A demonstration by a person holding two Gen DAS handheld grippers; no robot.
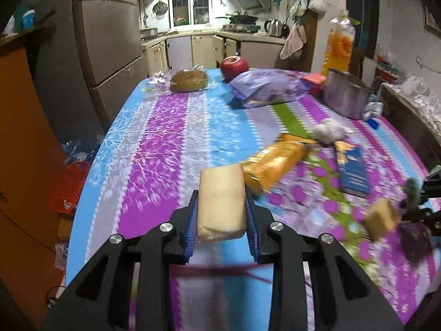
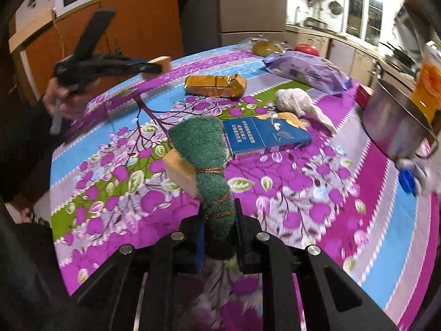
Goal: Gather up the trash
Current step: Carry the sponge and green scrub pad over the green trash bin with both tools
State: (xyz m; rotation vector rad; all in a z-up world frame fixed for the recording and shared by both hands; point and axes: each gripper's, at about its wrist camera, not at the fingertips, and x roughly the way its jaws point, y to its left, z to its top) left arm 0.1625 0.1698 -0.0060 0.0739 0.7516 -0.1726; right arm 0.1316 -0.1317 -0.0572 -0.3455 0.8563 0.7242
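My left gripper (image 1: 222,209) is shut on a pale yellow sponge block (image 1: 222,201), held above the table; it also shows in the right wrist view (image 2: 158,64) at the upper left. My right gripper (image 2: 219,220) is shut on a green scouring pad (image 2: 205,154) tied with cord, with a yellow sponge piece (image 2: 180,172) attached. That bundle shows in the left wrist view (image 1: 384,218) at the far right. A gold wrapper (image 2: 215,85), a crumpled white tissue (image 2: 293,99) and a blue box (image 2: 264,135) lie on the flowered tablecloth (image 2: 303,193).
A bread roll (image 1: 188,80), a red apple (image 1: 234,66), a purple packet (image 1: 267,88), a steel pot (image 1: 346,93) and an orange drink bottle (image 1: 340,44) stand at the far end. A red basket (image 1: 69,187) sits on the floor left of the table.
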